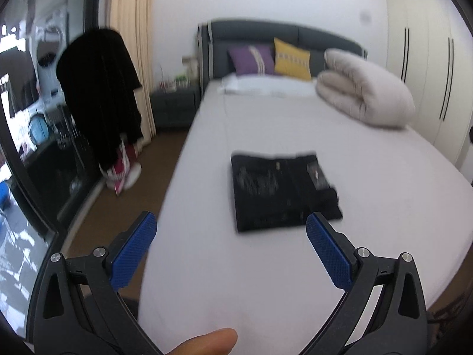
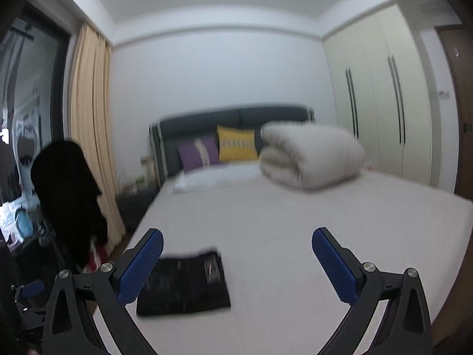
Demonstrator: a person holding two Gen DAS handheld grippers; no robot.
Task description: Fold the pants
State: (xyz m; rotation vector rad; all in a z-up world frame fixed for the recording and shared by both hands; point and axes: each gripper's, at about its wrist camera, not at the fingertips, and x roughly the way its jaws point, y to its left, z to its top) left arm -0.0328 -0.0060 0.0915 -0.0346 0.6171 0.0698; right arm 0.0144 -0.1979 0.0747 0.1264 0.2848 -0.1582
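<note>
A: Pants status?
B: Black fabric pants [image 1: 283, 190], folded into a flat rectangle, frame centre on the white bed sheet [image 1: 384, 207]. My left gripper [image 1: 231, 224] and right gripper [image 2: 237, 242]: both wide apart, holding nothing.
A: Step tips? Containers?
B: Looks finished; I'd only square the edges. No containers visible.

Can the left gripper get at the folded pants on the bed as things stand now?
Probably yes. The left gripper is open and empty, and the pants lie flat on the bed just ahead of its fingertips. Only bare sheet lies between them.
</note>
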